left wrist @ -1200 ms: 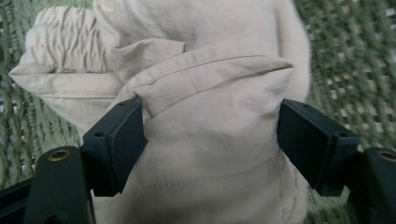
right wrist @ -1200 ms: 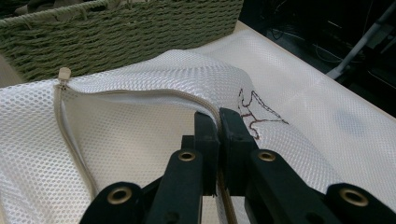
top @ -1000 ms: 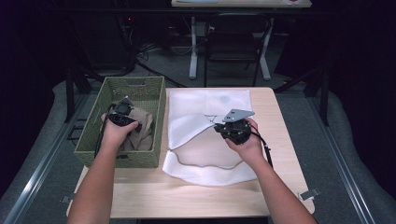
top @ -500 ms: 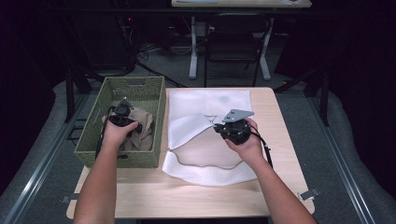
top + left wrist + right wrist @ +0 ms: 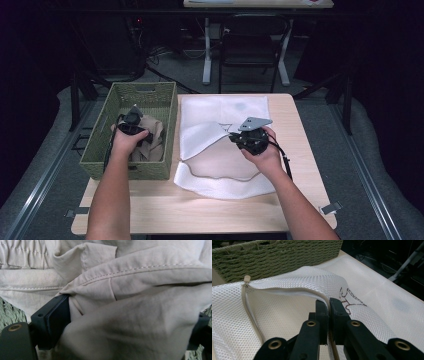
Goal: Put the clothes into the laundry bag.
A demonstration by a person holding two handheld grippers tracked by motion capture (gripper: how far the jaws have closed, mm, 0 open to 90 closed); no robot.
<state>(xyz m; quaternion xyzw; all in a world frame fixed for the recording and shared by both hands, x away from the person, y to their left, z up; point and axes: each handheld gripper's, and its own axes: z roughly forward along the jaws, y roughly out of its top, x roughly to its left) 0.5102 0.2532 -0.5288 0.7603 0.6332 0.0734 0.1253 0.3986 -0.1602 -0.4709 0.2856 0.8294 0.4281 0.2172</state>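
Spanning most of the high view: pale wood surface, with two things on it. At its middle, white mesh bag lying flat, near edge folded, zip side raised towards the basket. At its left edge, just beside the bag, green woven basket holding crumpled beige cloth.

Reaching in from below: left hand inside the basket, right hand over the middle of the bag.

Left gripper down among the cloth in the basket. Seen in the left gripper view: fingers spread wide, having just been opening, with a thick bunch of cloth bulging between them; left pad against the fabric, right one mostly hidden behind a fold. Stitched seams running across the cloth above, basket weave visible at the lower corners.

Right gripper pinching the raised zip edge of the bag. Seen in the right gripper view: fingers closed tight on the mesh and its cream zip tape, lifting that edge clear of the layer beneath. Small zip end at the far left of the opening, dark stitched mark just beyond the fingers, basket wall behind.
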